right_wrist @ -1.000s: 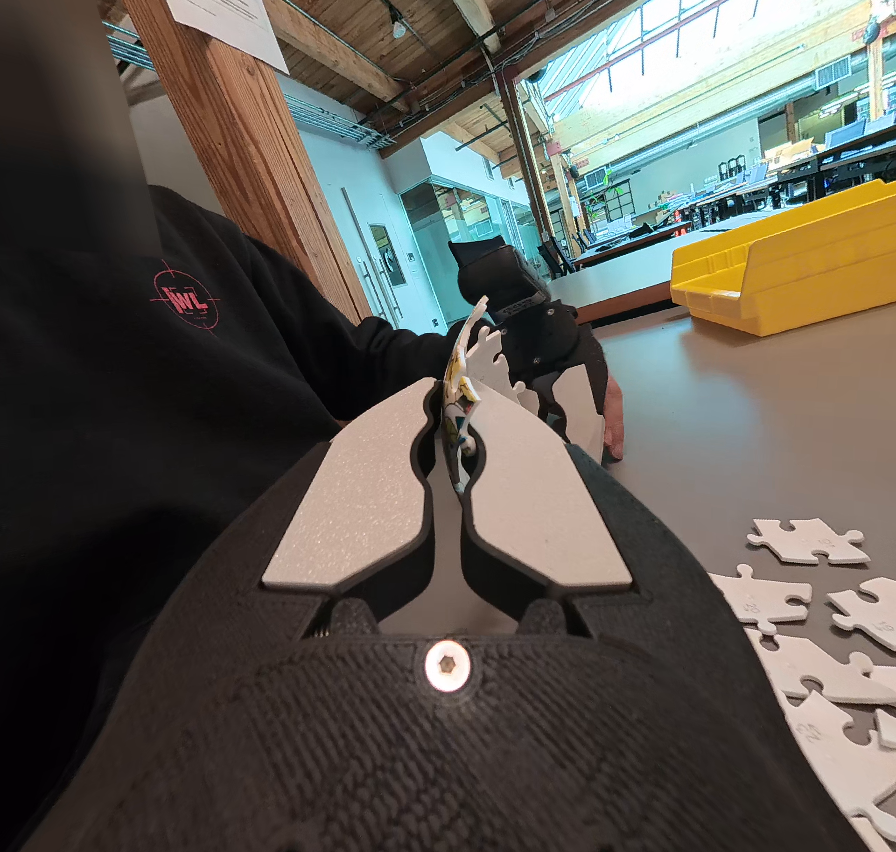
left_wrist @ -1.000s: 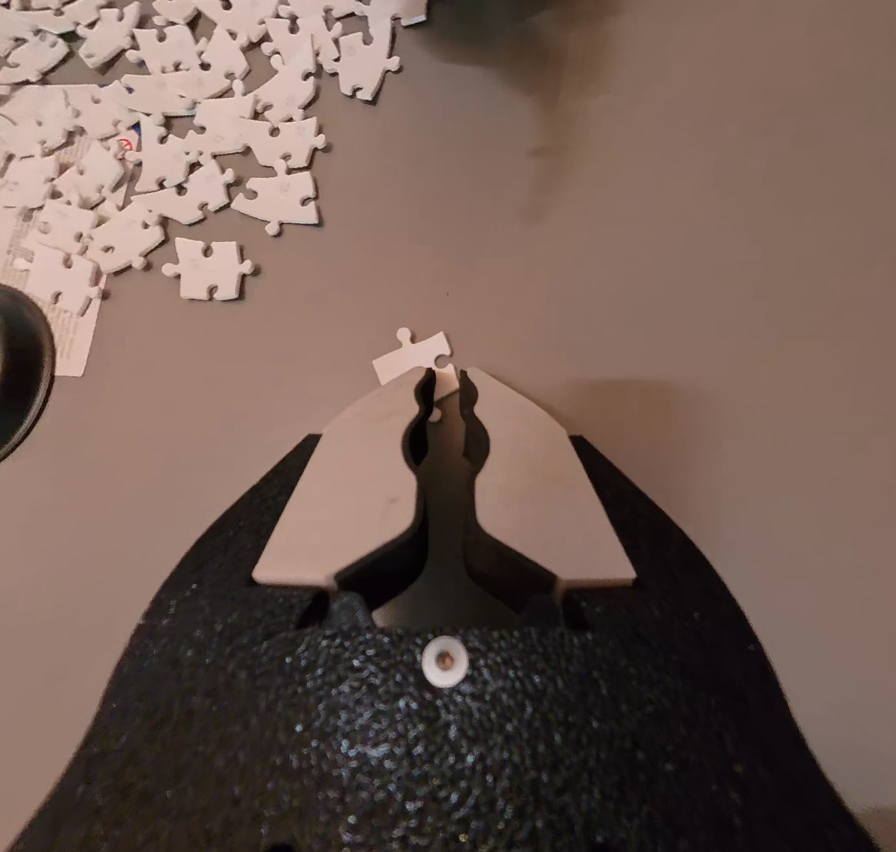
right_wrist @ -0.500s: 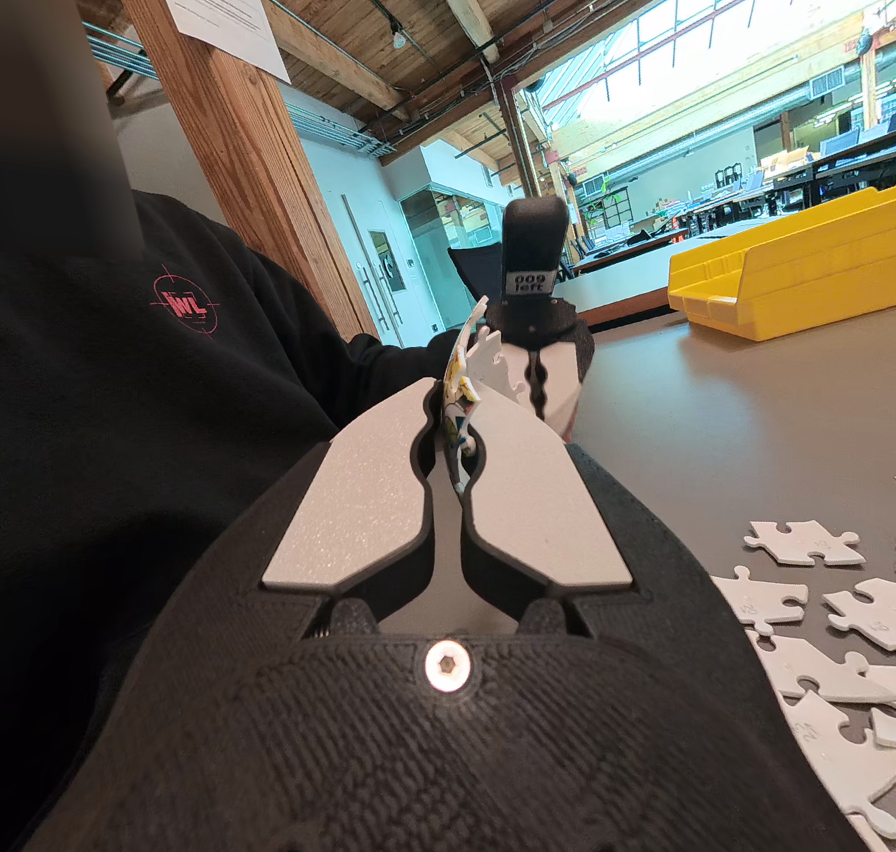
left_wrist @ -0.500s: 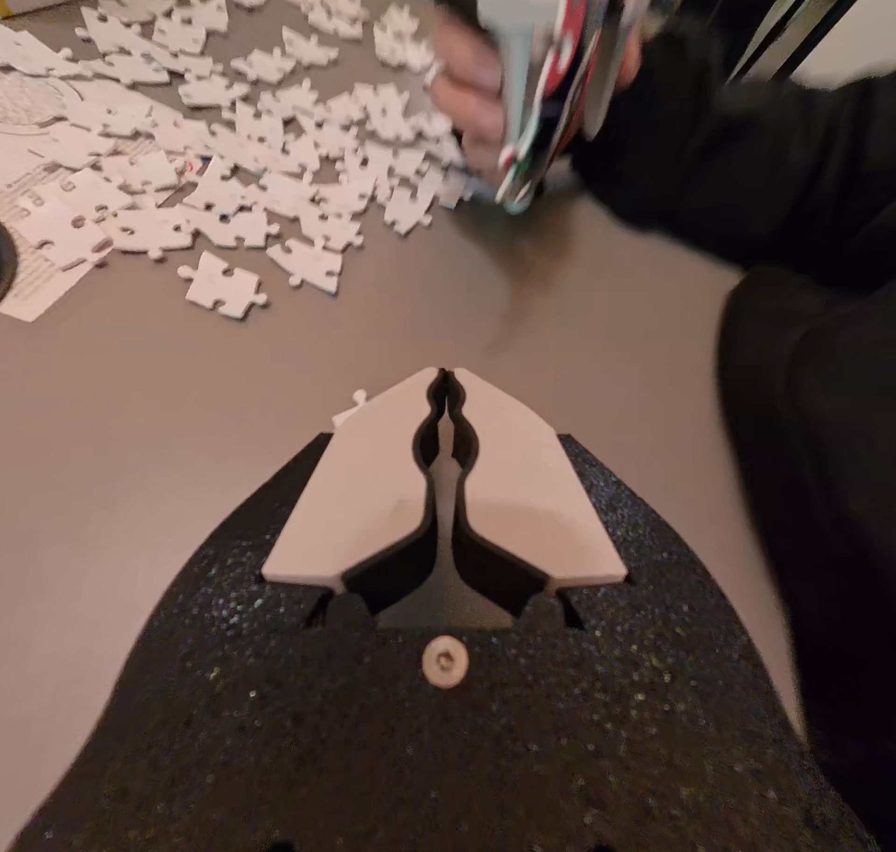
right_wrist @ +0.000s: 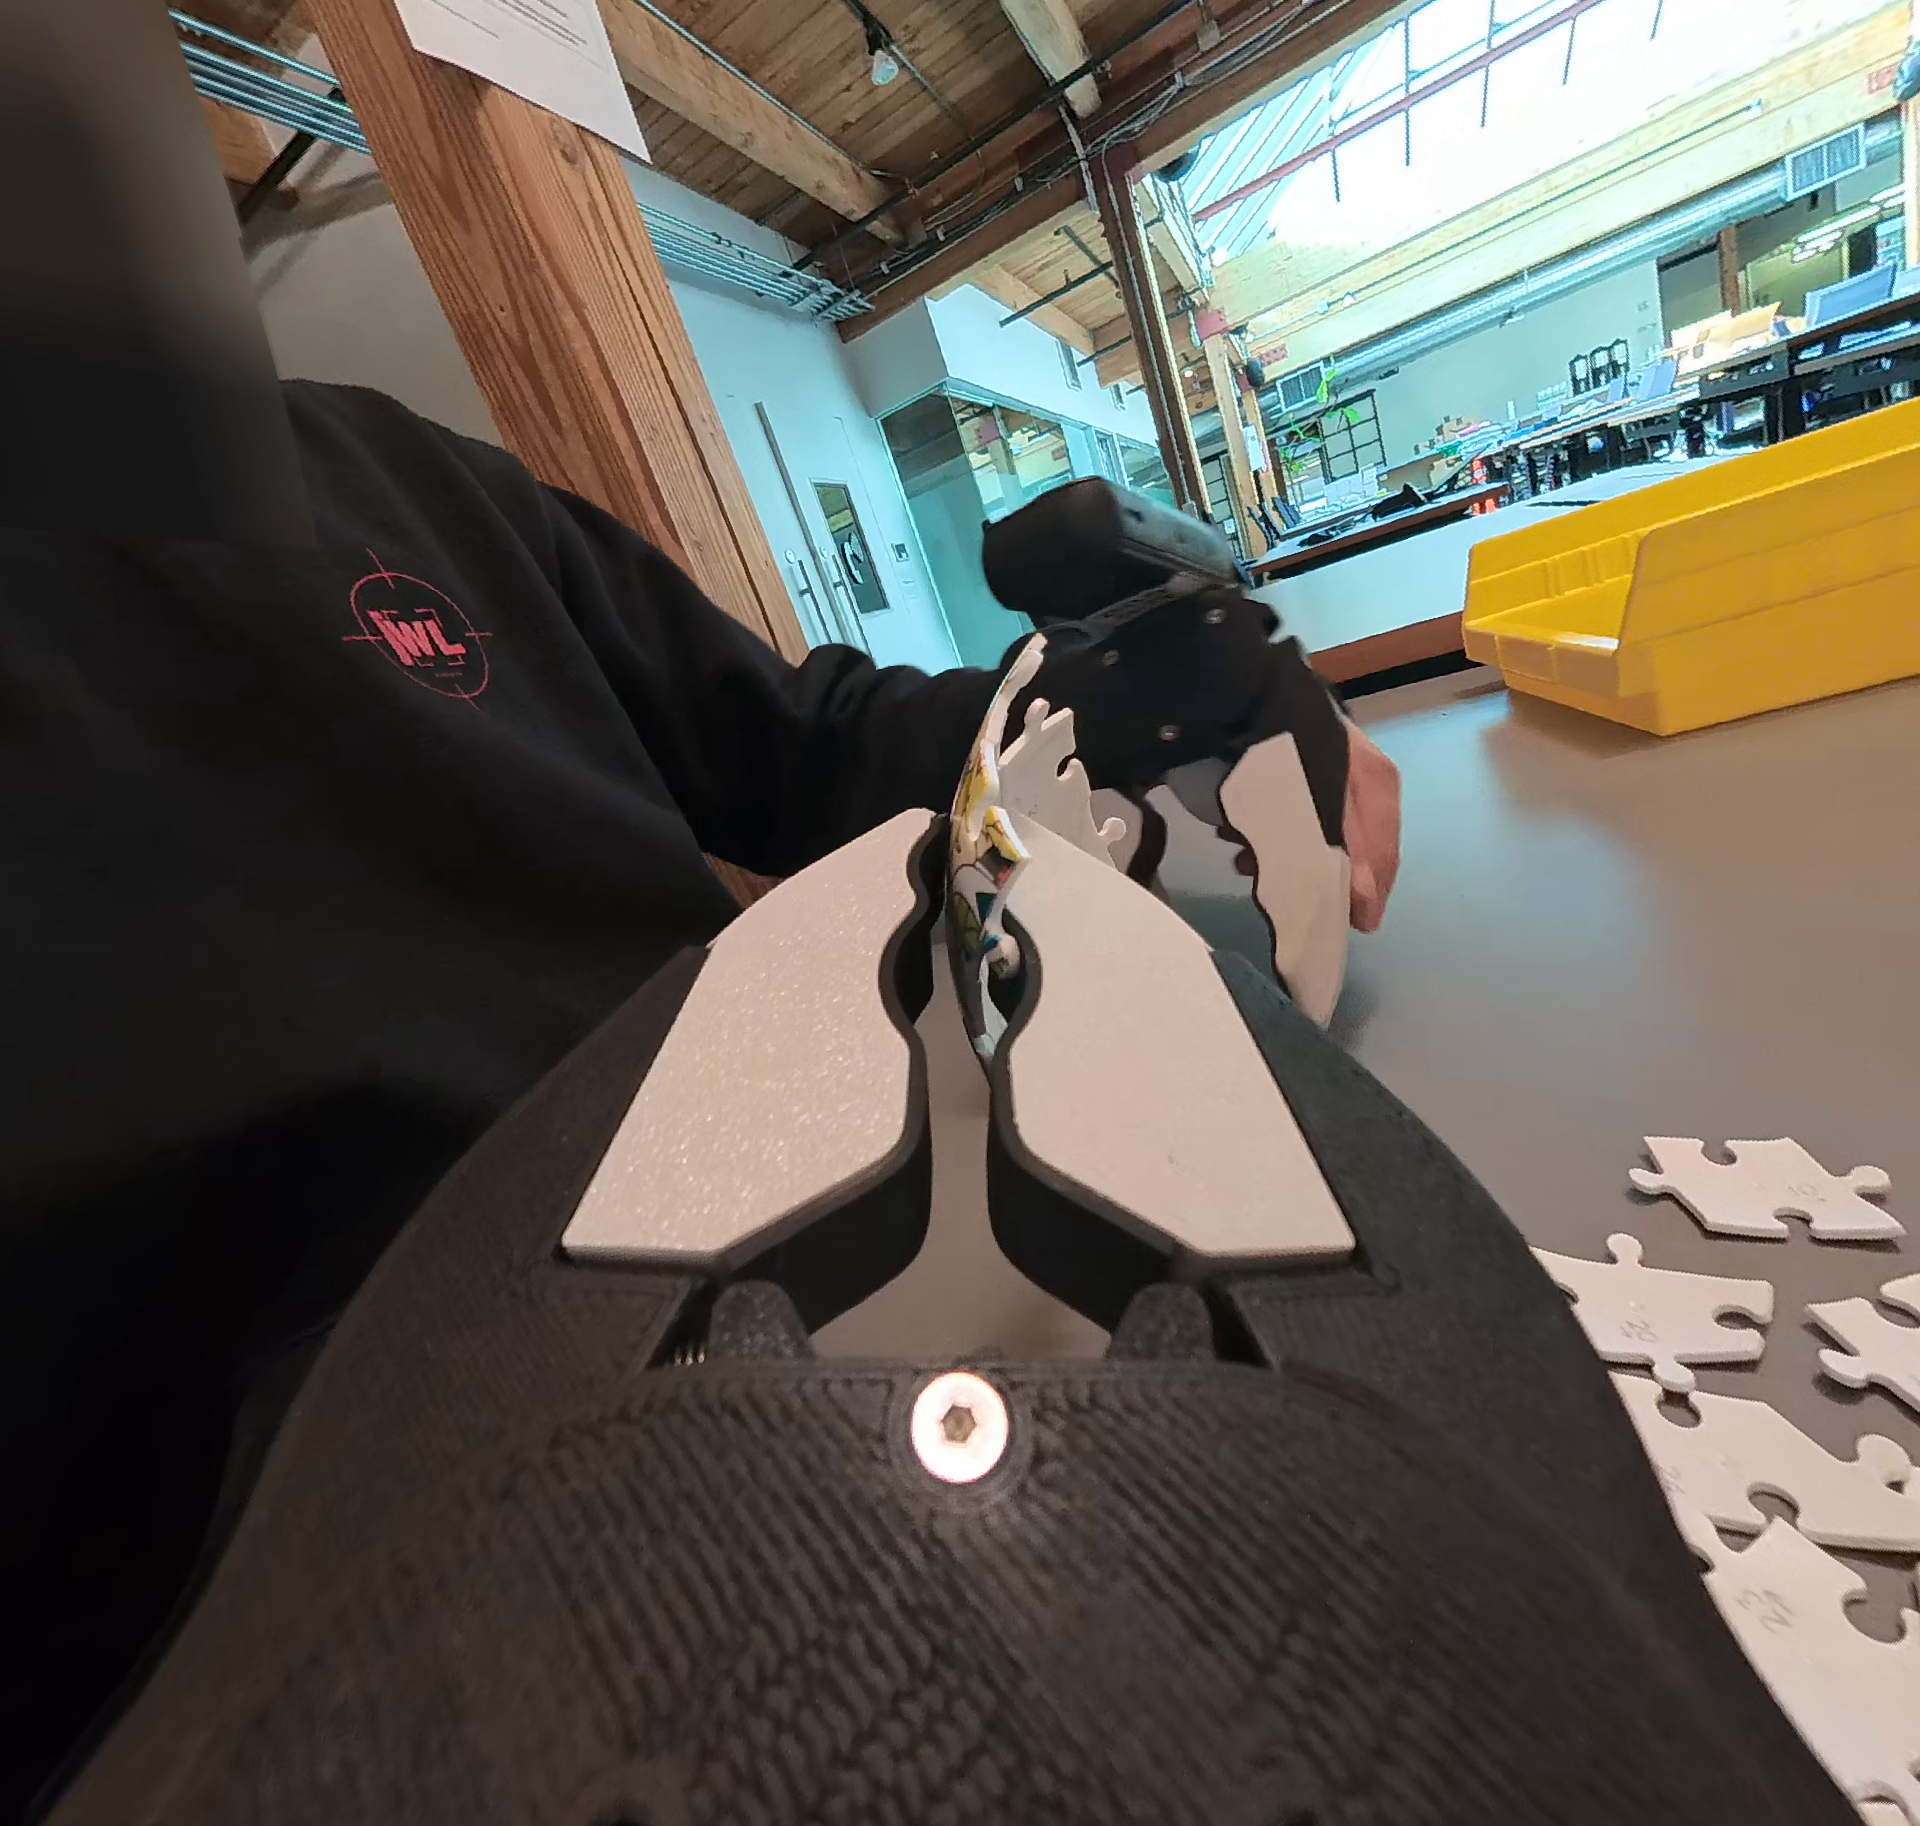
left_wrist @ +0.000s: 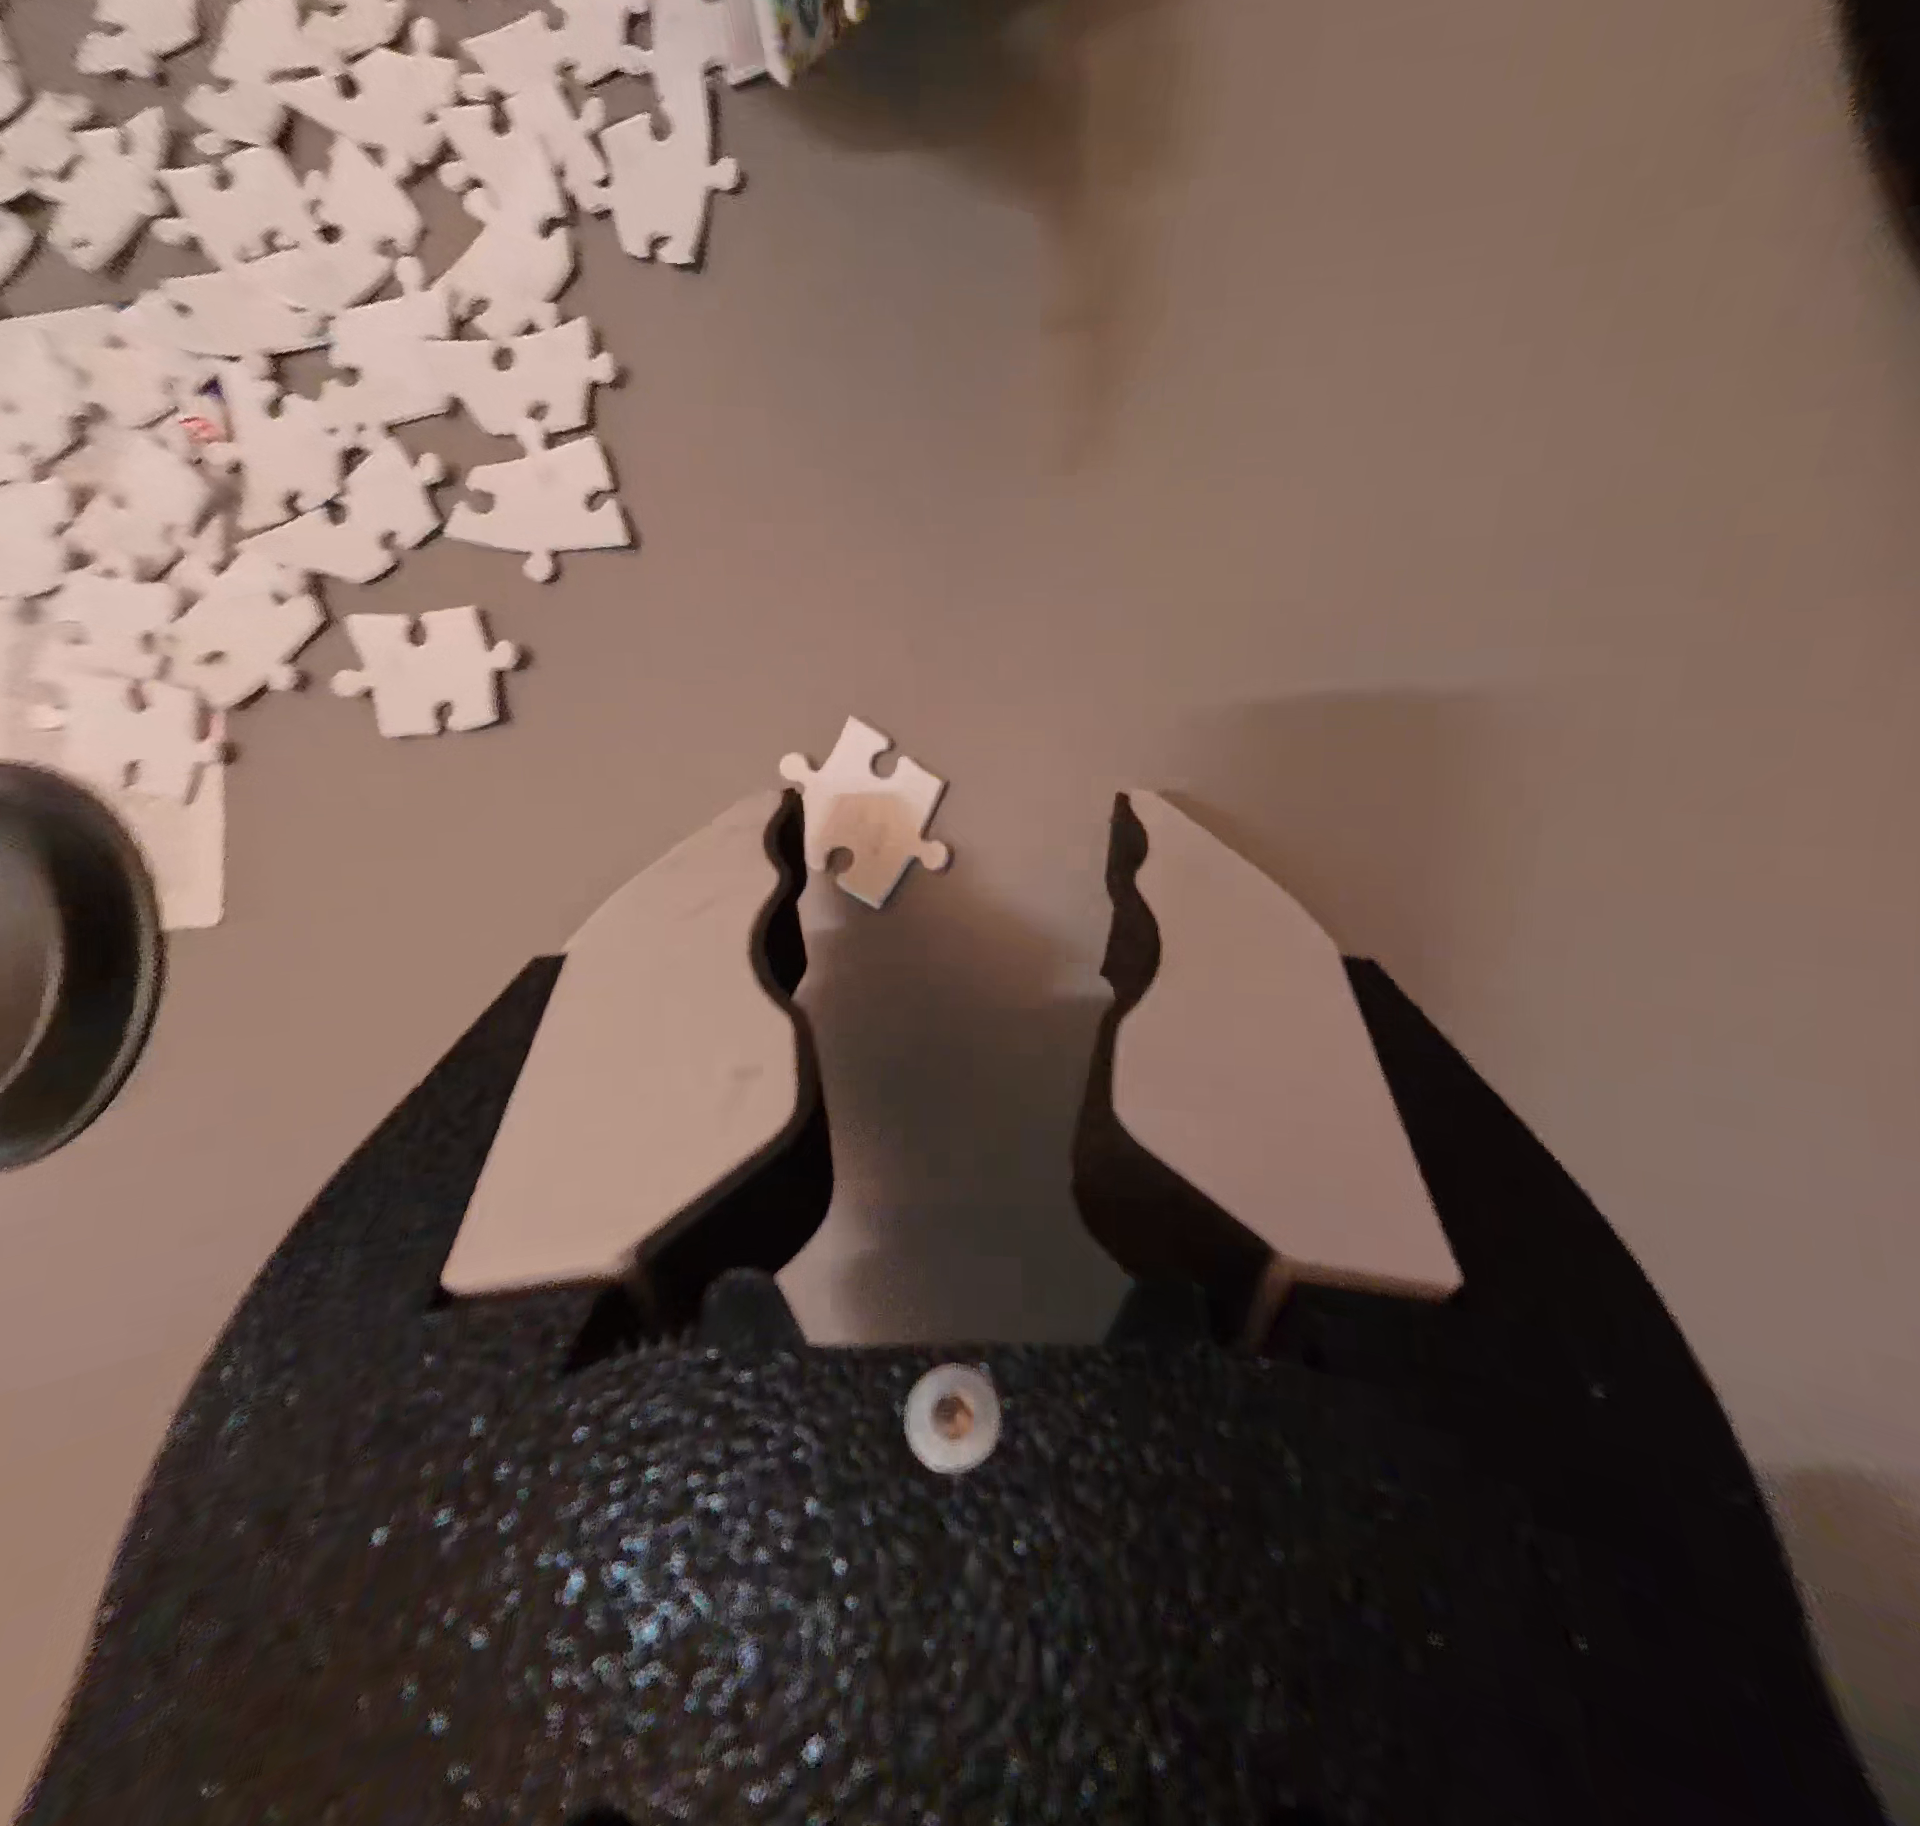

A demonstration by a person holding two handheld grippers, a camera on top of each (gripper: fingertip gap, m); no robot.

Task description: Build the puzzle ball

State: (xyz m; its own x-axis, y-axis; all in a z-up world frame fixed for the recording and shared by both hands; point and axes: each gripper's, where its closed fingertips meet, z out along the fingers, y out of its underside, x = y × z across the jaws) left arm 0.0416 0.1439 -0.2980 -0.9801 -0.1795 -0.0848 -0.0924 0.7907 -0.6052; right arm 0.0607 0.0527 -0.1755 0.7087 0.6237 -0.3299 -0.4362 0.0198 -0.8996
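Our left gripper (left_wrist: 956, 810), jaws spread, flanks a loose puzzle piece (left_wrist: 873, 826); our right gripper (right_wrist: 982, 841) pinches the joined puzzle section (right_wrist: 992, 800).

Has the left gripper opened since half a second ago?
Yes. The left gripper now stands open over the grey table, the lone puzzle piece lying free beside its left finger.

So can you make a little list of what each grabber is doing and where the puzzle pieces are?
left gripper: open, above the table, holding nothing
single piece: flat on the table, by the left finger's tip
right gripper: shut on joined colourful pieces
loose pieces: white side up, in a pile
yellow bin: far across the table
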